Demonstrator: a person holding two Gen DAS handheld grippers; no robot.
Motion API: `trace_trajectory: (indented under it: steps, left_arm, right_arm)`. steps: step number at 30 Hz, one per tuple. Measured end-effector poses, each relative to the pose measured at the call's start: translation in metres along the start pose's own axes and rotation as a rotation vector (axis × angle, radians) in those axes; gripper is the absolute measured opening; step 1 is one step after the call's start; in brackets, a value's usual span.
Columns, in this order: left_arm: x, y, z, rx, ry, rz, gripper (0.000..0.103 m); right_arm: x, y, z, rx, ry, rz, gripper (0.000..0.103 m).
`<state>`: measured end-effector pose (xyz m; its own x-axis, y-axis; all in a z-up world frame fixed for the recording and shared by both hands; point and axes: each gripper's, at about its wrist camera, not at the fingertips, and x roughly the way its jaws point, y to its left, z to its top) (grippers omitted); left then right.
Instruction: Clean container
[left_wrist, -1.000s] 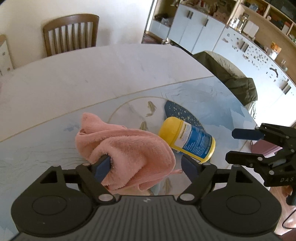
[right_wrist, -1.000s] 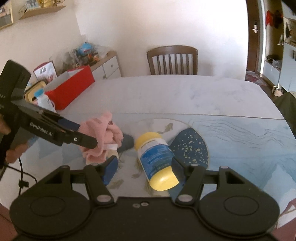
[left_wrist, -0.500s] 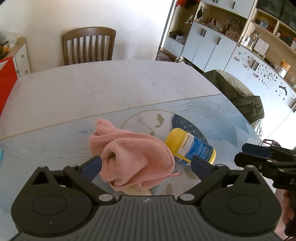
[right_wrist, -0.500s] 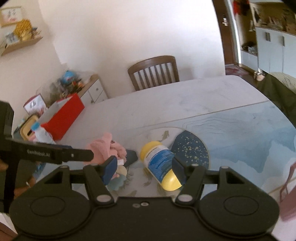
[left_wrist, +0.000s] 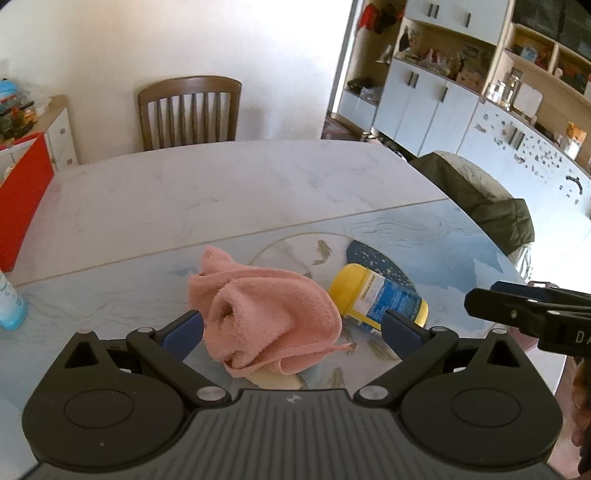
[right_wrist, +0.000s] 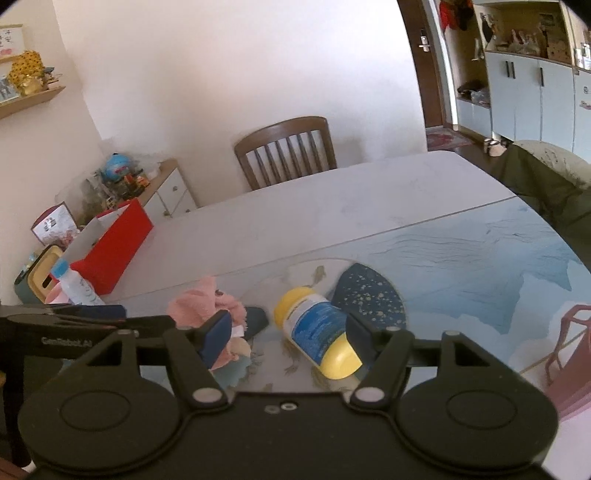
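A yellow container (left_wrist: 376, 297) with a blue label lies on its side on the blue-patterned table mat (left_wrist: 443, 251). Left of it sits a crumpled pink cloth (left_wrist: 266, 314). My left gripper (left_wrist: 291, 328) hovers open just in front of the cloth, holding nothing. In the right wrist view the same container (right_wrist: 317, 332) lies between the spread fingers of my open right gripper (right_wrist: 288, 338), and the pink cloth (right_wrist: 207, 306) sits behind the left finger. I cannot tell whether the pads touch the container.
A wooden chair (left_wrist: 188, 110) stands at the far side of the white table (left_wrist: 221, 192). A red box (right_wrist: 114, 240) and a small white bottle (right_wrist: 75, 286) sit at the table's left. Cabinets (left_wrist: 424, 96) and a draped olive cover (left_wrist: 472, 199) lie to the right.
Both grippers have pulled back and tilted up, so cloth and container look smaller and lower. The left jaws have spread wider. Cloth and container have not moved.
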<state>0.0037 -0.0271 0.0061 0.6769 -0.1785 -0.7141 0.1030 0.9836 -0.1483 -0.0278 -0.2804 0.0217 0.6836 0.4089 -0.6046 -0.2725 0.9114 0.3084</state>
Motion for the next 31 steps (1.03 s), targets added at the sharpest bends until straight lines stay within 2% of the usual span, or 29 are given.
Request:
trace_trajectory:
  steps: [9, 19, 31]
  left_arm:
    - [0.0, -0.012, -0.006, 0.025, 0.02, -0.019, 0.103]
    - [0.002, -0.025, -0.012, 0.069, 0.028, -0.025, 0.103]
    - [0.001, -0.024, -0.012, 0.073, 0.026, -0.011, 0.103]
  right_arm:
    - [-0.004, -0.002, -0.005, 0.016, -0.02, -0.068, 0.069]
    - [-0.005, -0.002, -0.01, 0.02, -0.018, -0.063, 0.069]
    - [-0.003, 0.0, -0.008, 0.0, -0.019, -0.109, 0.069]
